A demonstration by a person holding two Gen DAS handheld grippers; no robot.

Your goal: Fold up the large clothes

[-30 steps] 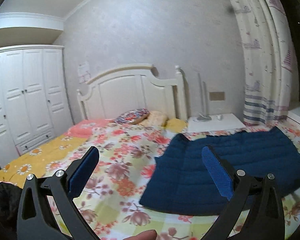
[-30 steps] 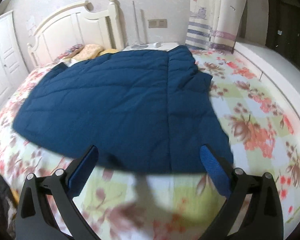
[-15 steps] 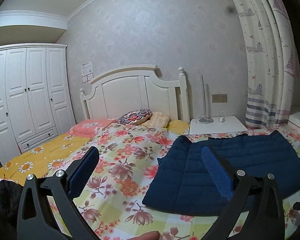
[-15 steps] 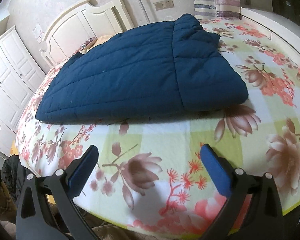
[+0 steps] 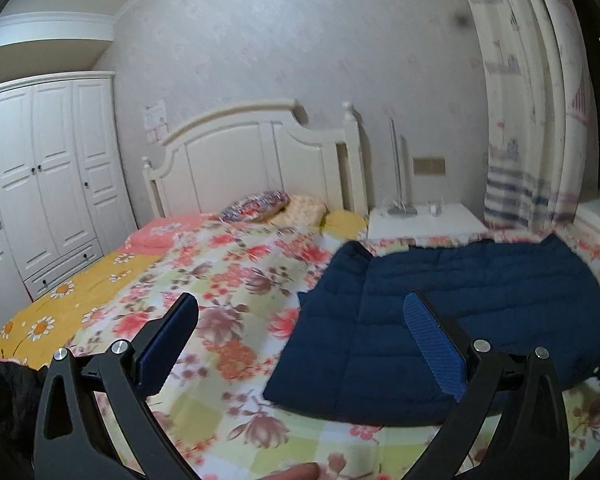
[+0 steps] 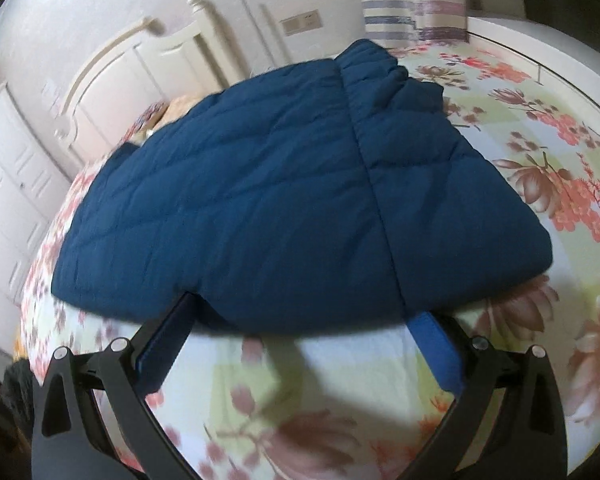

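A dark blue quilted garment [image 6: 284, 200] lies flat on the flowered bedsheet [image 6: 284, 408]; in the left wrist view it [image 5: 452, 312] sits on the right half of the bed. My right gripper [image 6: 300, 312] is open, its fingertips slid under the garment's near hem, one each side of the vertical seam. My left gripper [image 5: 300, 312] is open and empty, held above the bed to the left of the garment's near left corner.
A white headboard [image 5: 256, 160] and pillows [image 5: 260, 210] stand at the far end. A white wardrobe [image 5: 40, 184] is at left, a white nightstand [image 5: 424, 222] and curtain [image 5: 532, 120] at right. Black cloth [image 5: 4, 400] lies at the lower left.
My right gripper has moved forward to the garment's near hem, so its fingertips are now under the edge. My left gripper's view has shifted slightly toward the garment.
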